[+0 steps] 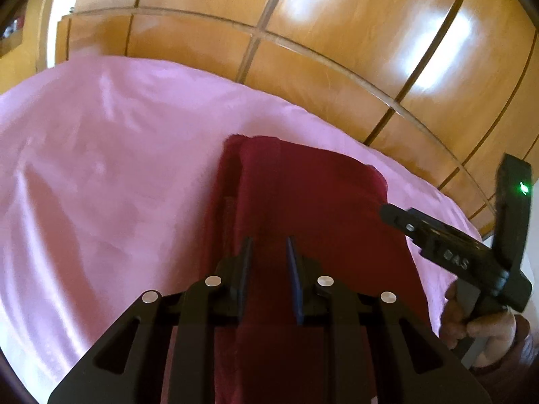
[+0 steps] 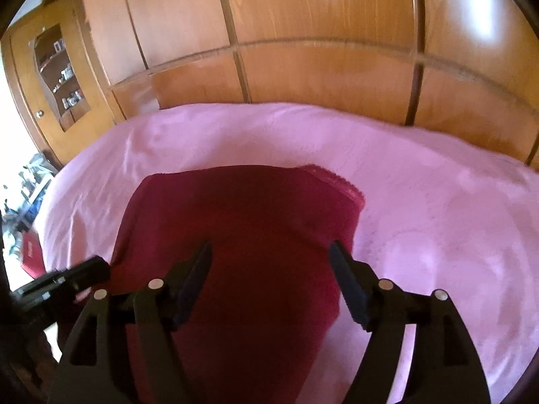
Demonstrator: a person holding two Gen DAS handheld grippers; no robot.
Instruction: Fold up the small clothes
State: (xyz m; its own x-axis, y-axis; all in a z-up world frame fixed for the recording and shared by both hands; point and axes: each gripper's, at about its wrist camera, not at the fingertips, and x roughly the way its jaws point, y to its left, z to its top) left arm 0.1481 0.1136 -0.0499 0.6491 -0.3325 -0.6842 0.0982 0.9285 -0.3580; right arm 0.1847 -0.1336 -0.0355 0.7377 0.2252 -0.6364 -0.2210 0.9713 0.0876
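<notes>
Left claw, a black two-finger tool with blue pads, hovers over the dark red folded cloth garment, its jaws narrowly parted with only a slim gap between them; whether the pads pinch any fabric cannot be told. Right claw, of the same build, stands spread wide above the garment with nothing between its fingers. In the left wrist view the right claw enters from 4 o'clock, held by a person's hand, its tip at the garment's right edge. The garment lies lengthwise on a bed covered by a pink satin sheet. Glossy wooden wardrobe panels fill the 12 o'clock background.
</notes>
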